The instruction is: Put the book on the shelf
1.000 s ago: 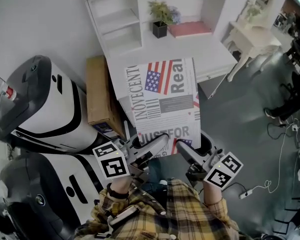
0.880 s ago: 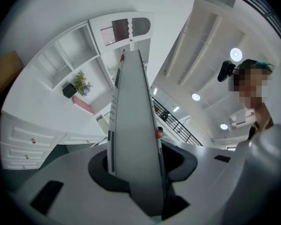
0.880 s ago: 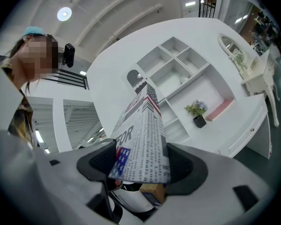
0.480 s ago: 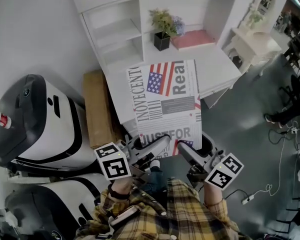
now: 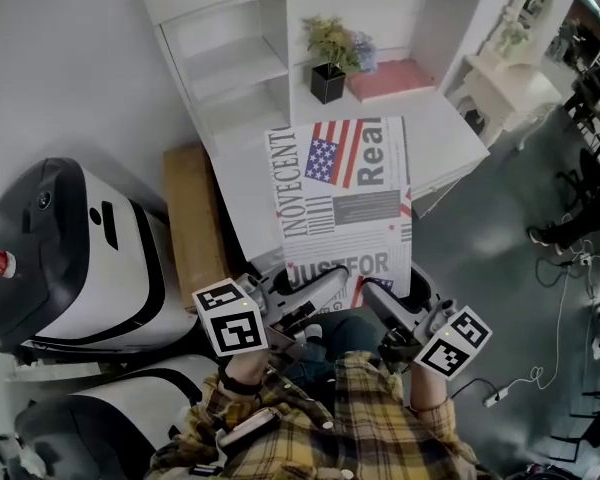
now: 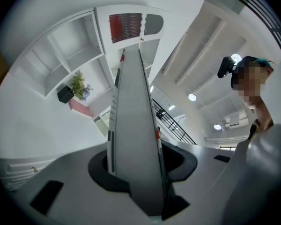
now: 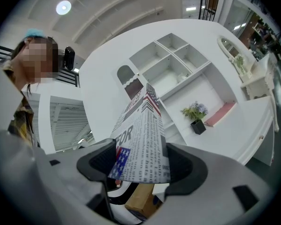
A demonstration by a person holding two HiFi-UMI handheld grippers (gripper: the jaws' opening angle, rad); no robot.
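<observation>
A large book with a newspaper-print cover and a US flag is held up flat in front of the white shelf unit. My left gripper is shut on its near left corner. My right gripper is shut on its near right corner. In the left gripper view the book runs edge-on between the jaws of the left gripper toward the shelf unit. In the right gripper view the printed cover sits clamped in the right gripper.
A potted plant and a flat pink book sit in the shelf's lower bay above a white desk top. A cardboard box and big white-and-black machines stand to the left. A white dressing table stands at right.
The book's far end has swung slightly to the right in the head view, and the whole picture has shifted. Both grippers keep the same hold on the book.
</observation>
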